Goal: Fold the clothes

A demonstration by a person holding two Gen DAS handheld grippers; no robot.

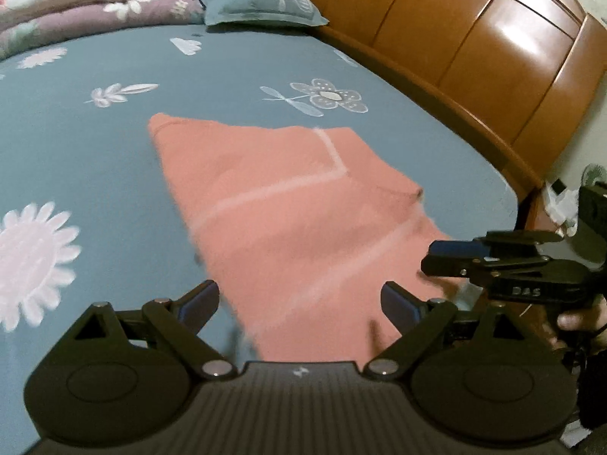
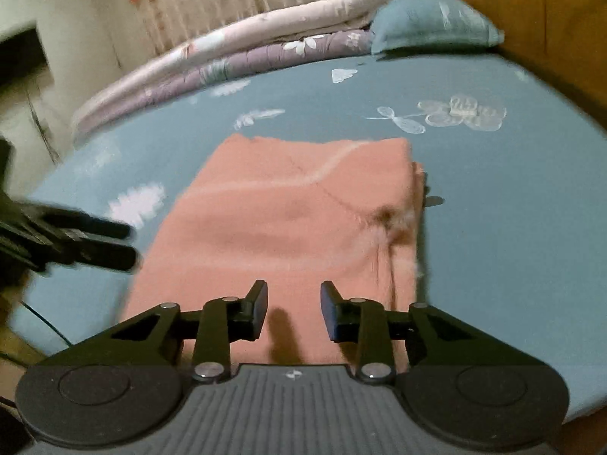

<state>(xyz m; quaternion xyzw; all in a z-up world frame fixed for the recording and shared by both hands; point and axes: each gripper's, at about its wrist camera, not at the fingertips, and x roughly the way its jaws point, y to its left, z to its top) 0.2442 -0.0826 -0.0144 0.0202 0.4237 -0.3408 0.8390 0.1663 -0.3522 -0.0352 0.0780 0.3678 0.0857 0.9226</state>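
Observation:
A salmon-pink garment [image 1: 288,208] with thin pale stripes lies folded flat on the blue flowered bed sheet [image 1: 95,144]. My left gripper [image 1: 299,303] hovers open over its near edge, nothing between the fingers. In the left wrist view the right gripper [image 1: 451,254] comes in from the right, beside the garment's right corner. In the right wrist view the same garment [image 2: 288,220] fills the middle, and my right gripper [image 2: 294,309] stands open above its near edge, holding nothing. The left gripper [image 2: 121,246] shows at the left, by the garment's left side.
Folded quilts [image 1: 95,3] and a blue pillow [image 1: 261,0] are stacked at the far side of the bed. A wooden headboard [image 1: 474,49] runs along the right. A person's hand [image 1: 576,322] holds the right gripper at the bed's corner.

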